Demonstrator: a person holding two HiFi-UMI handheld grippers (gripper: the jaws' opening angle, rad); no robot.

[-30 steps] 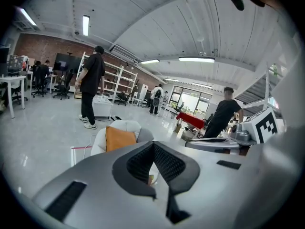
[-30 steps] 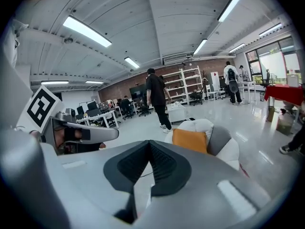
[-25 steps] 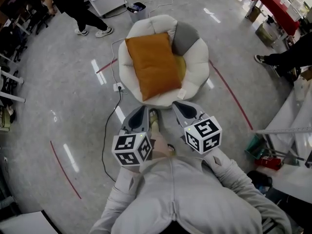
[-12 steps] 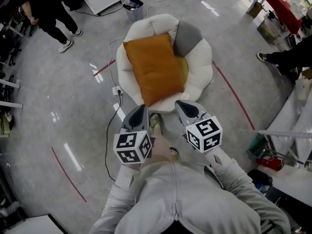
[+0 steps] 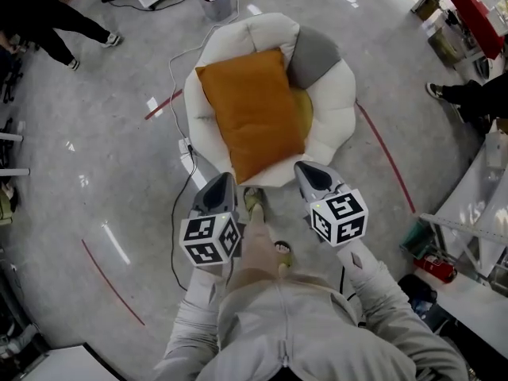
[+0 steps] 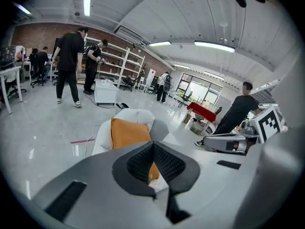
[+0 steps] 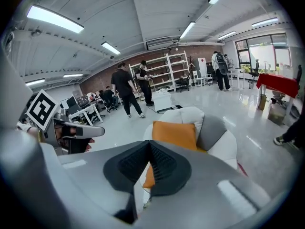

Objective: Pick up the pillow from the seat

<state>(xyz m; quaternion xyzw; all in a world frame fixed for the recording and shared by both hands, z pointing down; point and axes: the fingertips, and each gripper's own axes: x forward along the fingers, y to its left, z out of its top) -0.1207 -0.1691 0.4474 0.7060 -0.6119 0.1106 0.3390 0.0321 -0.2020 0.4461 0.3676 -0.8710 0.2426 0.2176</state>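
Resting pillow: orange, on round seat, just beyond both grippers, untouched.
L gripper: jaws closed, empty, by seat's near edge.
R gripper: same, closed, empty.

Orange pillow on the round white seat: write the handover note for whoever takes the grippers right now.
Left gripper: jaws shut, empty.
Right gripper: jaws shut, empty.
Both are held side by side just short of the near edge of the seat.
Orange pillow lies on the seat, beside a grey cushion, untouched.
Done: nothing yet.
To do: open the jaws, reach in, grip the pillow, lift it off.
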